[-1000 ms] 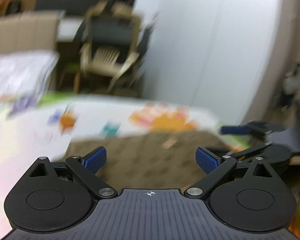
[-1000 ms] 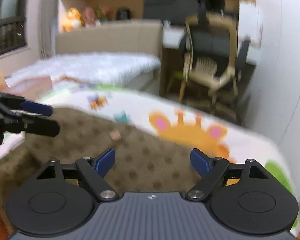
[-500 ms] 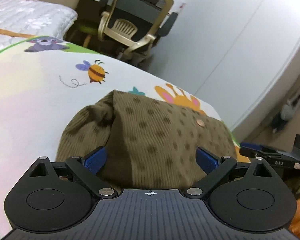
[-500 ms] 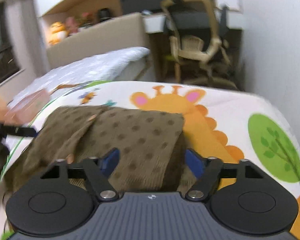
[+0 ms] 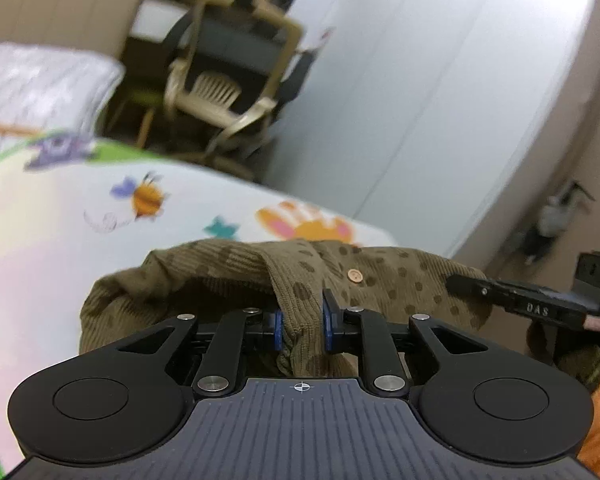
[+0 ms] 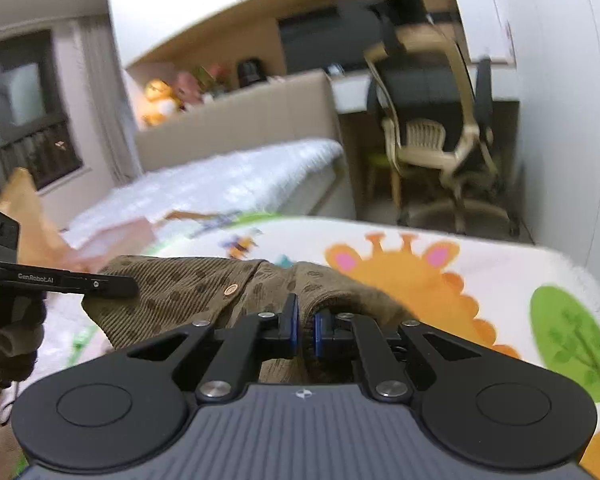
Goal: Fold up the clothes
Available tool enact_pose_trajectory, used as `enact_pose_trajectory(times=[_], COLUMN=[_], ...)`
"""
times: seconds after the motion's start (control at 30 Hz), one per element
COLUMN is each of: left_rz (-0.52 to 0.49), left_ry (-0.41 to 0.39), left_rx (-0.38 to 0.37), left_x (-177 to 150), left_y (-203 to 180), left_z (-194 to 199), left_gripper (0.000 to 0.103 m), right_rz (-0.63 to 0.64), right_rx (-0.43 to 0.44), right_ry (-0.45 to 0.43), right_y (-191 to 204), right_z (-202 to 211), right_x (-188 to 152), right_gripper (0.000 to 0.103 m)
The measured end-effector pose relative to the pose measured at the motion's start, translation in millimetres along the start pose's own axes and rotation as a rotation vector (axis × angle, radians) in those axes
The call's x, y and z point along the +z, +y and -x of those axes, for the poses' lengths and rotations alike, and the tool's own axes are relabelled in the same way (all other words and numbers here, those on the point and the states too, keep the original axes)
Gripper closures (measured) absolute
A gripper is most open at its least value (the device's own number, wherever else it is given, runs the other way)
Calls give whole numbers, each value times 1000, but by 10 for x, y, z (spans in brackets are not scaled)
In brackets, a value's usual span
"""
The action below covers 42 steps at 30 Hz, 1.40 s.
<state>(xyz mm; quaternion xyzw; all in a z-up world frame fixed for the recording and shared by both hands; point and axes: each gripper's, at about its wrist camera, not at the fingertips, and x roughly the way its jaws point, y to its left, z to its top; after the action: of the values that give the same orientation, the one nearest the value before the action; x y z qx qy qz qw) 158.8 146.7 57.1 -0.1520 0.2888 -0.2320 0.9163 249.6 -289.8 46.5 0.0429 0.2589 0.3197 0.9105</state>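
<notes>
An olive-brown ribbed garment (image 5: 380,276) with dark dots and a small round button (image 5: 355,276) lies bunched on a cartoon-printed mat (image 5: 60,240). My left gripper (image 5: 302,320) is closing, its blue pads pinching a raised fold of the cloth. In the right wrist view the same garment (image 6: 180,284) hangs stretched between both tools. My right gripper (image 6: 305,330) is closing too, with the jaws nearly together on a thin edge of fabric. Each gripper shows at the other's side: the right one (image 5: 520,304) and the left one (image 6: 80,282).
The mat (image 6: 500,280) carries a giraffe and tree print and ends at a far edge. Beyond it stand a beige office chair (image 6: 432,136), a desk, and a white quilted bed (image 6: 220,184). A white wardrobe wall (image 5: 420,100) rises on the right.
Both grippers went from wide open around the garment to closed on folds of it. Both have lifted slightly, and the cloth is now pulled up off the mat between them.
</notes>
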Motion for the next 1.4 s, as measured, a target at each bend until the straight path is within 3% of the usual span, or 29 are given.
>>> enact_pose_trajectory(times=[0.1,0.27,0.33,0.4,0.43,0.53,0.6,0.7,0.8,0.87,0.93,1.03,1.2,1.33,1.4], left_rz=[-28,44,95,132,150,275,368,428,385,354,328,297,294,325,332], left_ry=[29,150,154,82,50,-2,27,112,118,73,11,-70,-189,-146,-91], left_rx=[-5,24,7,-28,-46,-83,-116,-168,-222,-257,-278,-273,-243,-175,-184], left_x=[-212,-677,-763,-715,-678,-602,-625,-653,-488,-276,-107,41,6,-85,-171], left_y=[-114,69,192,312,377,610,723,717,535,421,351,341,471,600,599], left_z=[175,163,202,287,290,141,-94,-450,-566,-473,-311,-80,301,349,233], left_gripper=[77,51,37,14,10,9,9,9,9,9,9,9,6,6,6], right_rz=[-10,-34,-40,-40,-35,-18,-16,-4,22,85,134,141,145,156,156], right_rx=[11,-51,-74,-92,-89,-70,-26,59,49,13,-1,7,17,16,16], right_ry=[28,190,191,164,132,43,16,52,123,126,120,134,141,146,146], right_y=[16,-96,-129,-155,-138,-62,35,205,294,367,449,466,487,514,518], right_z=[230,138,182,261,293,356,290,14,-304,-394,-396,-412,-425,-436,-433], right_x=[-140,-694,-752,-744,-703,-585,-554,-630,-822,-923,-955,-978,-1002,-1010,-1010], right_gripper=[96,91,79,64,55,46,40,37,34,32,21,15,10,8,7])
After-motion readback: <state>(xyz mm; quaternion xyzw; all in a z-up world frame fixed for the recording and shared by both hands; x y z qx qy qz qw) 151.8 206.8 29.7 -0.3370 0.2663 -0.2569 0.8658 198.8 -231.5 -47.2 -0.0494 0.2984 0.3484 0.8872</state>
